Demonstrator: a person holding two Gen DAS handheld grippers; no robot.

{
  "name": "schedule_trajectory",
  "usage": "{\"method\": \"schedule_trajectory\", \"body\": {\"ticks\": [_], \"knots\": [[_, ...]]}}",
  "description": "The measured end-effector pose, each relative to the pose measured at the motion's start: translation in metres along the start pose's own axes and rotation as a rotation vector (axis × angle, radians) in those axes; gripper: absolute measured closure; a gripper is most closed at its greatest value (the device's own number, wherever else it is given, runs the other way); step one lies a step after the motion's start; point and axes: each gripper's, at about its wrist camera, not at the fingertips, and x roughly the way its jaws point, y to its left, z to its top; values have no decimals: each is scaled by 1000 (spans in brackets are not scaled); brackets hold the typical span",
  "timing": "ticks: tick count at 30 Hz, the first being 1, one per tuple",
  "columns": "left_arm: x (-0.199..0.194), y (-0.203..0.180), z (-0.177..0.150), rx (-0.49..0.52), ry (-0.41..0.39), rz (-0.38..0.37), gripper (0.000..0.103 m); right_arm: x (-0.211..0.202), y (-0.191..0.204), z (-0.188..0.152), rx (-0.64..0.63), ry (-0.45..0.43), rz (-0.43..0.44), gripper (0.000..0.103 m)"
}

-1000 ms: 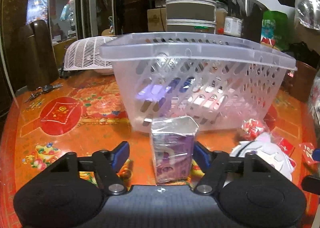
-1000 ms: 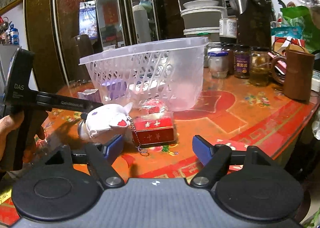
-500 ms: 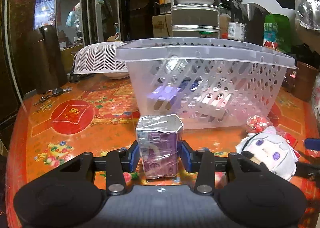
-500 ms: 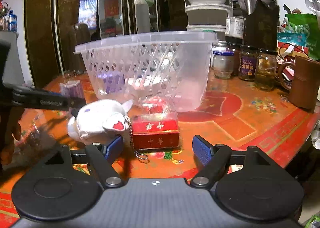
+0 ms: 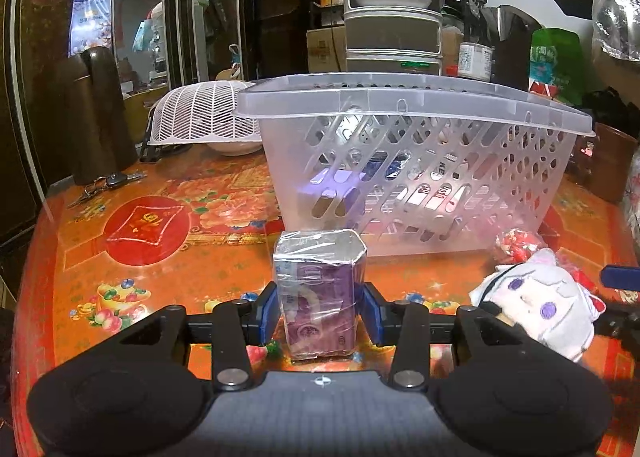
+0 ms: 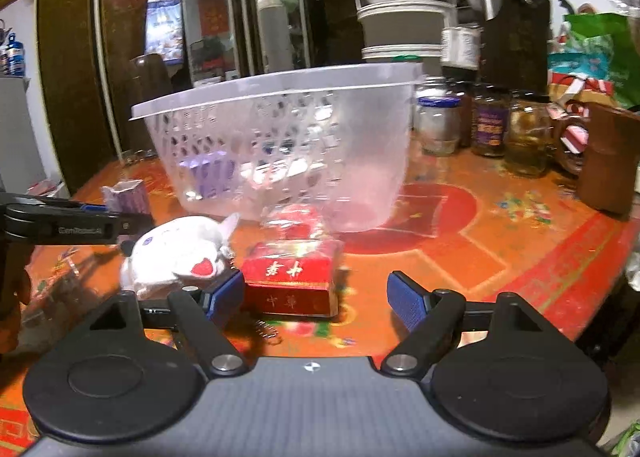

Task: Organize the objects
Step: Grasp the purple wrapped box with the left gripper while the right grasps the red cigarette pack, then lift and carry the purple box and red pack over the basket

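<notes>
My left tongs (image 5: 319, 313) are clamped low on the slick, film-wrapped box (image 5: 319, 294), light but slippery; right tongs (image 6: 316, 299) hang released.

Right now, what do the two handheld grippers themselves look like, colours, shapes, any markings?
The left gripper and right gripper look alike: matte black bodies with two round discs in front, angled black linkage arms with silver pivot bolts, and ribbed blue finger pads. A small white crosshair mark sits at each body's centre. Seen from the right wrist view, the left gripper's black side bar carries blurred pale lettering. No cables show.
</notes>
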Motion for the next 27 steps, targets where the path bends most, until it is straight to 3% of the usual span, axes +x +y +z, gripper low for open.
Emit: {"method": "schedule_trajectory", "body": {"ticks": [10,14,27], "knots": [[1,0,-2,5,7,0,56,13,14,-1,-21,30,-19,23],[2,1,-3,8,15,-1,56,10,13,-3,-19,29,-32,40],[4,6,-5,-10,28,-4,56,-24,-9,-20,22,-2,-14,38]]}}
